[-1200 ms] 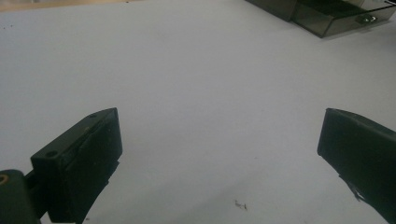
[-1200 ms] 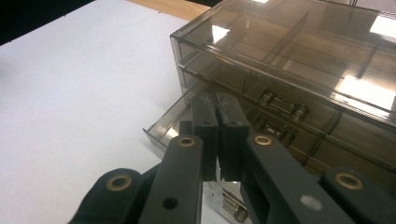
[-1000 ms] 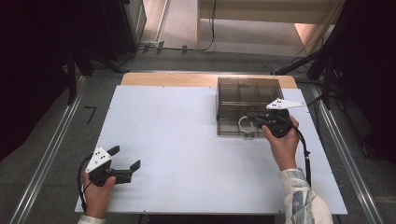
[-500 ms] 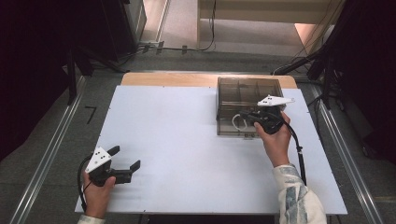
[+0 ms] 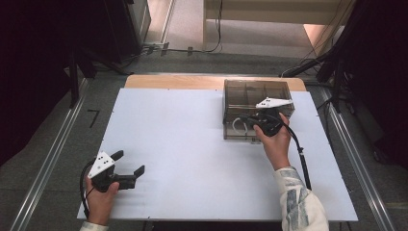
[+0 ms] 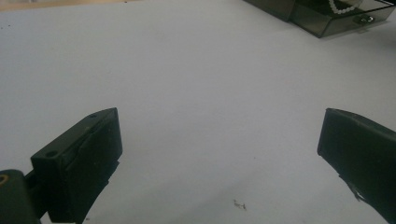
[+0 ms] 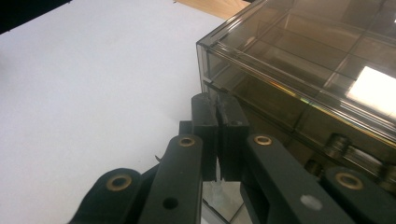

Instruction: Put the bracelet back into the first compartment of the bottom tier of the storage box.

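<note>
Both tongs are black, the left tongs and right tongs each topped by a pale three-cornered plate with dark dots and trailing a black cable, brass-coloured pivot pins showing on the linkage, while the right forearm wears a white, grey-patterned sleeve.
</note>
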`<state>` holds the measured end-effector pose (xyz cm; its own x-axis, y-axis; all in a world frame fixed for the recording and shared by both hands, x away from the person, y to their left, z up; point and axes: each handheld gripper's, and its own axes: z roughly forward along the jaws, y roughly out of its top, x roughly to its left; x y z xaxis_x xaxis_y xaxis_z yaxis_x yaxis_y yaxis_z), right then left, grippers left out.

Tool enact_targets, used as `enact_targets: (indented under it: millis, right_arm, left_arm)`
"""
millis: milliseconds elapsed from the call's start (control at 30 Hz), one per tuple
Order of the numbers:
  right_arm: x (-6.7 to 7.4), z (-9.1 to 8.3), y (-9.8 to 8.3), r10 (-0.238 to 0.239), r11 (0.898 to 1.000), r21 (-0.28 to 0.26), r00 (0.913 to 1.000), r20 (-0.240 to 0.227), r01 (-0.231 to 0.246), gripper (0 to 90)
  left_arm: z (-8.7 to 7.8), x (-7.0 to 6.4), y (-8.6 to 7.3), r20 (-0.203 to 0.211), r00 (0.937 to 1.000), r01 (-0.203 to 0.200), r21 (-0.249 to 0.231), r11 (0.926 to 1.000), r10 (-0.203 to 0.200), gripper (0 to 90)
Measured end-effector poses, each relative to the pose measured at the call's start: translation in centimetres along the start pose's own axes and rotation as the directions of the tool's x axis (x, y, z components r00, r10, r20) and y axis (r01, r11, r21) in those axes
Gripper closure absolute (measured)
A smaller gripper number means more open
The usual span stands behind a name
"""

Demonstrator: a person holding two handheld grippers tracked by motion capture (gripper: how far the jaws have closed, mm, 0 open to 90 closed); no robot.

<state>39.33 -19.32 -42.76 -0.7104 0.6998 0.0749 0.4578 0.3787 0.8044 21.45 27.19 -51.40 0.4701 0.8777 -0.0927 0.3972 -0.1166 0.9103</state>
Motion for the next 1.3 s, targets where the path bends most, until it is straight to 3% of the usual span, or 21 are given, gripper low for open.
enact_targets:
  millis: [800, 1200, 1300]
  right_arm:
    - [-0.1, 2.0, -0.3, 0.012, 0.999, 0.03, 0.9997, -0.02, -0.011, 85.6]
    - [-0.4, 2.6, -0.7, 0.012, 0.998, 0.062, 0.9999, -0.005, -0.011, 85.0]
    - [-0.5, 2.7, -0.7, 0.019, 0.998, 0.062, 0.9998, -0.002, -0.019, 77.8]
  left_arm:
    - [0.0, 0.0, 0.0, -0.001, 1.0, -0.002, -0.002, 1.0, 0.002, 0.5]
    - [0.0, 0.0, 0.0, -0.002, 1.0, -0.003, -0.002, 1.0, 0.003, 0.5]
    - [0.0, 0.0, 0.0, -0.001, 1.0, -0.003, -0.003, 1.0, 0.003, 0.5]
